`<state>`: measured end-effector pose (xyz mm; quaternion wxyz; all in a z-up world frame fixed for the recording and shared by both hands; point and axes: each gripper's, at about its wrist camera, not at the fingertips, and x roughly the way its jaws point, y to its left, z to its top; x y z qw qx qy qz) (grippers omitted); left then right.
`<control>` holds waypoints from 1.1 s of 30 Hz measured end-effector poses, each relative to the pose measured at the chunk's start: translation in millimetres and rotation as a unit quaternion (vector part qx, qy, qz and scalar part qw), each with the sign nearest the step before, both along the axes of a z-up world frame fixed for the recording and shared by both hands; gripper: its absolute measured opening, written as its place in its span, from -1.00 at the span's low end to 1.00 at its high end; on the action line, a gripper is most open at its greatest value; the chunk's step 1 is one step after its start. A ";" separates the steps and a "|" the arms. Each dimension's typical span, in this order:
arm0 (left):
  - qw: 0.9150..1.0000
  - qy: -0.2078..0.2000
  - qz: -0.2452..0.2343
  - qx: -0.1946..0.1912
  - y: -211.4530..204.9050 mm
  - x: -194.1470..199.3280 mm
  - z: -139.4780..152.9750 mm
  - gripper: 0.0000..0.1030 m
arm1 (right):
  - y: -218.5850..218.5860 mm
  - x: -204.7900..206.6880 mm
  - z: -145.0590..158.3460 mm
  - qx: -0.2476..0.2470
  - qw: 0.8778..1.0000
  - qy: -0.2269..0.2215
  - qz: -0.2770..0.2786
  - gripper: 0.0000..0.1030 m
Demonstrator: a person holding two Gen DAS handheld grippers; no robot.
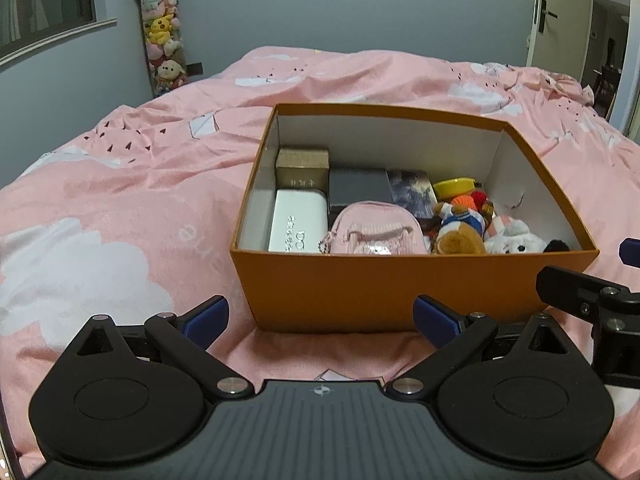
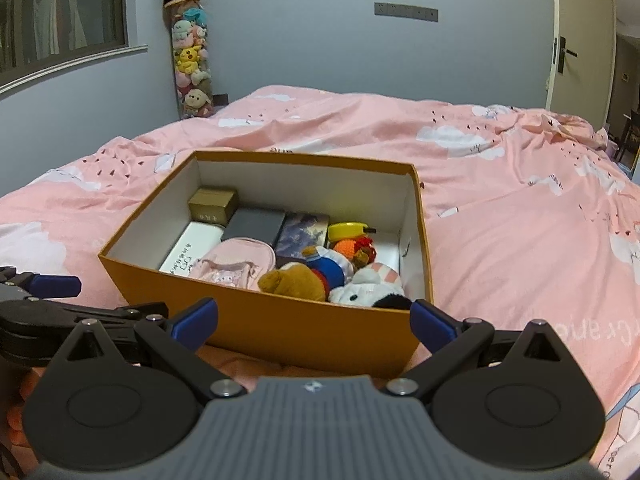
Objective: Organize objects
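Note:
An open orange cardboard box [image 1: 360, 284] [image 2: 304, 330] stands on the pink bed. Inside lie a white case [image 1: 298, 220], a gold box [image 1: 302, 168], a dark grey box [image 1: 358, 190], a pink mini backpack [image 1: 376, 232] [image 2: 236, 266], a yellow tin [image 1: 454, 187], a brown plush bear [image 1: 458, 236] [image 2: 298, 280] and a white plush [image 1: 514, 240] [image 2: 368, 288]. My left gripper [image 1: 320, 318] is open and empty just in front of the box. My right gripper [image 2: 314, 320] is open and empty at the box's near wall.
The pink duvet [image 1: 120, 208] [image 2: 520, 240] is rumpled all around the box. A tall tube of plush toys [image 1: 164, 36] [image 2: 190, 60] stands at the far wall by a window. A door [image 2: 580, 40] is at the right.

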<state>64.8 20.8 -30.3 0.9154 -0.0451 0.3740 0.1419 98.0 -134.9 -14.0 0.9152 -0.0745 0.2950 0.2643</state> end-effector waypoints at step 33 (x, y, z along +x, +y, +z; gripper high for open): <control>1.000 0.021 0.000 -0.006 -2.3 0.3 -2.7 1.00 | -8.5 4.2 -7.5 0.010 0.999 0.030 -0.009 0.98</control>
